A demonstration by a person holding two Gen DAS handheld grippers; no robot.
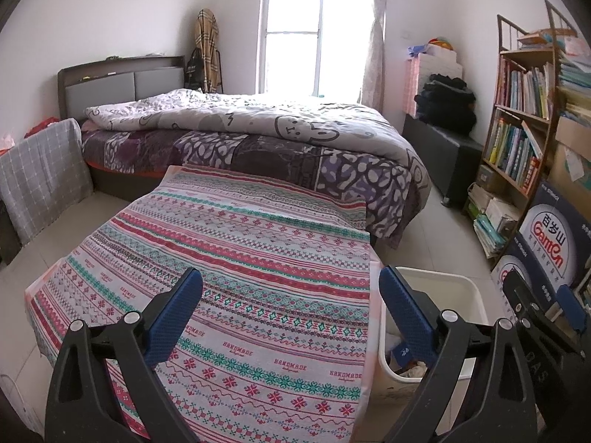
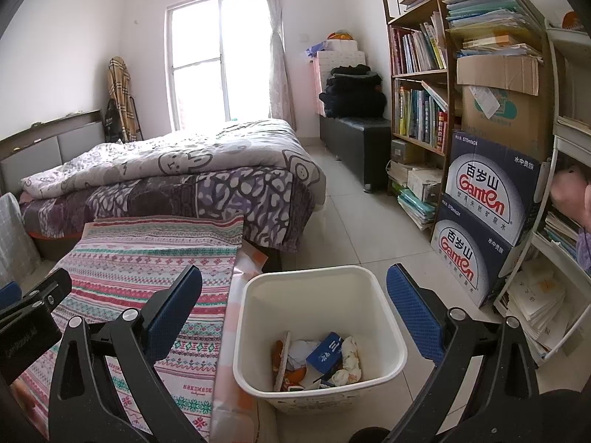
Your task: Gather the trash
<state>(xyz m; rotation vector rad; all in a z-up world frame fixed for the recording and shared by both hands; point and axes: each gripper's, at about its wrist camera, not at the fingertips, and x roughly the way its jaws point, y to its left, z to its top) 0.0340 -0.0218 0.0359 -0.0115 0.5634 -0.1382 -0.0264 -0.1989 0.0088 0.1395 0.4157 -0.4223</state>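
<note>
A table (image 1: 240, 258) draped in a red, teal and white patterned cloth stands at the foot of a bed. Just off its right edge, on the floor, sits a white plastic waste bin (image 2: 384, 328) holding crumpled paper and wrappers (image 2: 325, 361). The left gripper (image 1: 290, 317) and right gripper (image 2: 295, 317) hover with fingers spread, empty.
</note>
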